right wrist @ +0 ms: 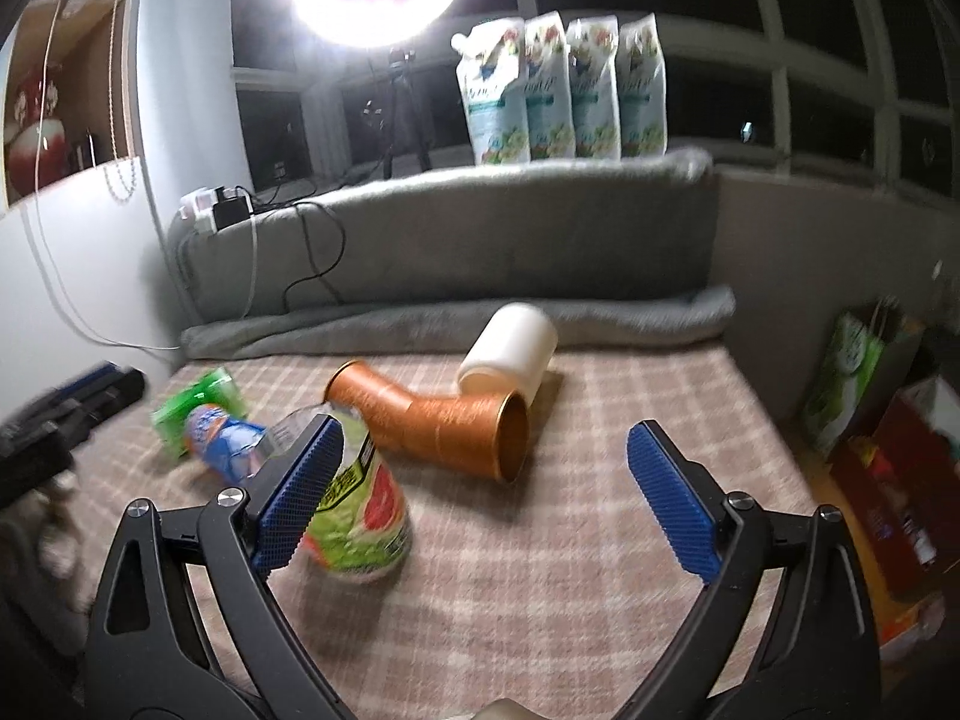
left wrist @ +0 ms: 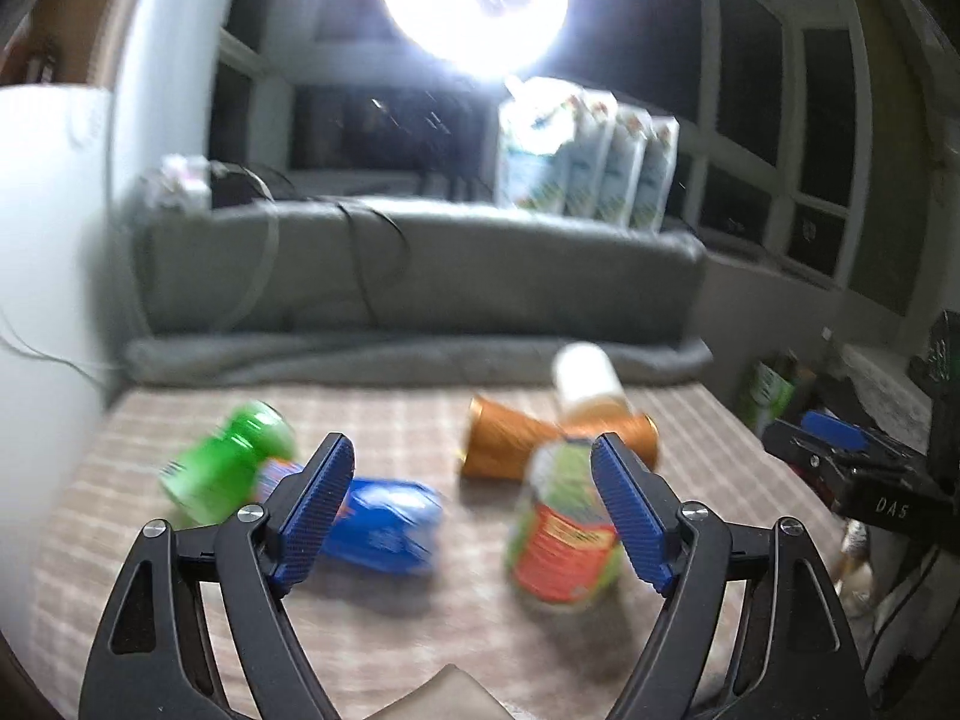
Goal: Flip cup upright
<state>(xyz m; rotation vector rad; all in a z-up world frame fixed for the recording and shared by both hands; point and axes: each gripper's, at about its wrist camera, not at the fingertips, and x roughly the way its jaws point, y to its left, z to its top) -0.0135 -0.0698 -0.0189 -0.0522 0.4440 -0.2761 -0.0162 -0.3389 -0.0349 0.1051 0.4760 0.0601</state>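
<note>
Two copper-orange cups lie on their sides on the plaid cloth, touching in a V: one (right wrist: 474,438) with its open mouth toward me, the other (right wrist: 366,393) behind it to the left. They also show, blurred, in the left wrist view (left wrist: 510,441). A white cup (right wrist: 510,351) lies on its side behind them. My right gripper (right wrist: 480,480) is open and empty, hovering in front of the orange cups. My left gripper (left wrist: 474,492) is open and empty above the cloth; it shows at the left edge of the right wrist view (right wrist: 66,414).
A green-and-red labelled bottle (right wrist: 360,516) stands near my right gripper's left finger. A blue-labelled bottle (right wrist: 225,441) and a green bottle (right wrist: 192,405) lie at left. A grey rolled blanket (right wrist: 456,324) borders the far side. Boxes and bags (right wrist: 888,450) stand at right.
</note>
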